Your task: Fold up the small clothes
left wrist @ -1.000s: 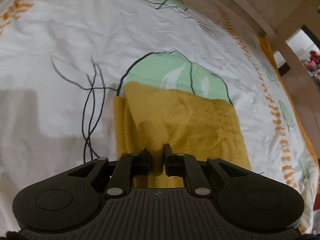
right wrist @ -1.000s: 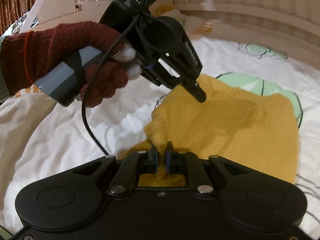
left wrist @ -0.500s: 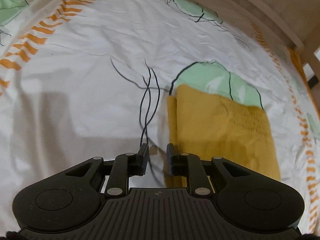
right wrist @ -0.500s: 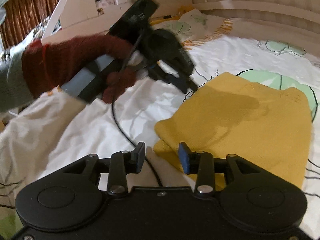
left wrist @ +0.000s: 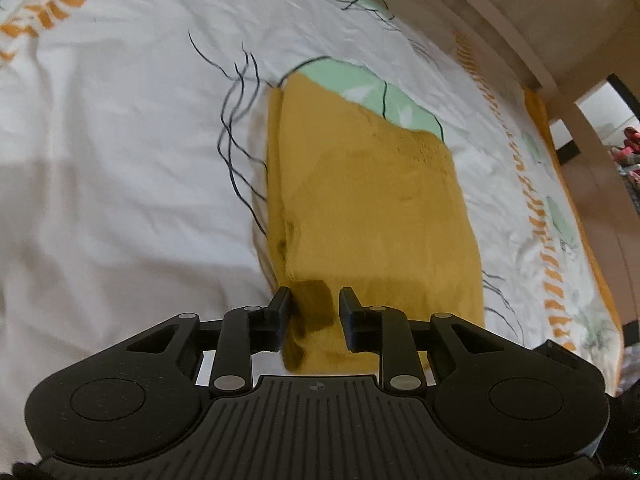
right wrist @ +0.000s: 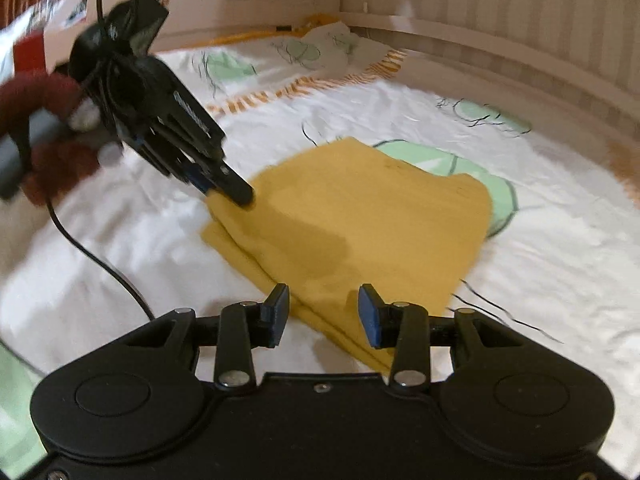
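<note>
1. Left gripper (left wrist: 315, 312), low centre of the left wrist view: fingers apart, nothing pinched. A corner of the yellow cloth (left wrist: 368, 216) shows in the gap between them, with a dark shadow there.
2. Right gripper (right wrist: 323, 312), low centre of the right wrist view: fingers wide apart, blue pads showing, nothing held. The near edge of the cloth (right wrist: 360, 224) shows between and under the tips.
3. In the right wrist view the left gripper (right wrist: 234, 192) comes in from upper left, tilted down, its tips at the left corner of the cloth. Contact cannot be told; that part is blurred.
4. A hand (right wrist: 52, 148) in a dark red glove holds that gripper's grey handle at the left edge of the frame. A black cable (right wrist: 100, 268) hangs from it down to the sheet.
5. The cloth lies folded, roughly rectangular, in the middle of both views. Layered edges show along its left side in the left wrist view and along the near-left edge in the right wrist view.
6. It rests flat on a white sheet (left wrist: 120, 168) printed with green leaves, thin black lines and orange dashes. Its far end covers part of one green leaf (left wrist: 360, 88).
7. A pale wooden bed frame (right wrist: 500, 64) curves across the upper right of the right wrist view.
</note>
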`<move>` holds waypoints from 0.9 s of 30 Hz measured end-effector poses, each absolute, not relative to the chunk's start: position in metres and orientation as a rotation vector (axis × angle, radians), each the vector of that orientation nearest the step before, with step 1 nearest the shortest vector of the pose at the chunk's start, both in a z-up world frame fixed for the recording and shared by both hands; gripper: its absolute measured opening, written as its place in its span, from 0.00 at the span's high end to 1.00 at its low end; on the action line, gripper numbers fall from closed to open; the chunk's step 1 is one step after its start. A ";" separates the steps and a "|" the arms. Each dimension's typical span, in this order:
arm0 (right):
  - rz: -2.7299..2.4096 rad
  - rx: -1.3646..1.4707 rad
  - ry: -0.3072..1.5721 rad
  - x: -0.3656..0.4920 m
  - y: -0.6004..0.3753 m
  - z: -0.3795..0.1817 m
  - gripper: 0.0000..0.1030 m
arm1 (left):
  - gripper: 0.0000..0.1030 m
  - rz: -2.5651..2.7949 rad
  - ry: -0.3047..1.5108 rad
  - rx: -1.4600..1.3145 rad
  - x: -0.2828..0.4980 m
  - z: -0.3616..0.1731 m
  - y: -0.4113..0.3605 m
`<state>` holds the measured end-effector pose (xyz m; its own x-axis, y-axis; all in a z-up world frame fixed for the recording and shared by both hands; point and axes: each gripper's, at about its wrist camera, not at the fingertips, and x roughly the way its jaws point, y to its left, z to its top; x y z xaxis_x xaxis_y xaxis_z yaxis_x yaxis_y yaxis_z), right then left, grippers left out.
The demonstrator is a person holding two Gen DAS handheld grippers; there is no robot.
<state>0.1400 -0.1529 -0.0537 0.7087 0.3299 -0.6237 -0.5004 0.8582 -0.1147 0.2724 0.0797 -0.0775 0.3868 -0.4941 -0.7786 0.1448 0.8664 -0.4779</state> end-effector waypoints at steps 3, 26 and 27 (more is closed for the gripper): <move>0.434 -0.394 0.631 0.137 -0.152 -0.060 0.52 | 0.76 -0.423 1.109 -0.379 0.270 -0.080 0.077; 0.411 -0.591 0.602 0.120 -0.161 -0.075 0.84 | 0.75 -0.416 1.082 -0.446 0.255 -0.076 0.085; 0.419 -0.551 0.608 0.121 -0.164 -0.072 0.82 | 0.74 -0.412 1.078 -0.451 0.254 -0.075 0.086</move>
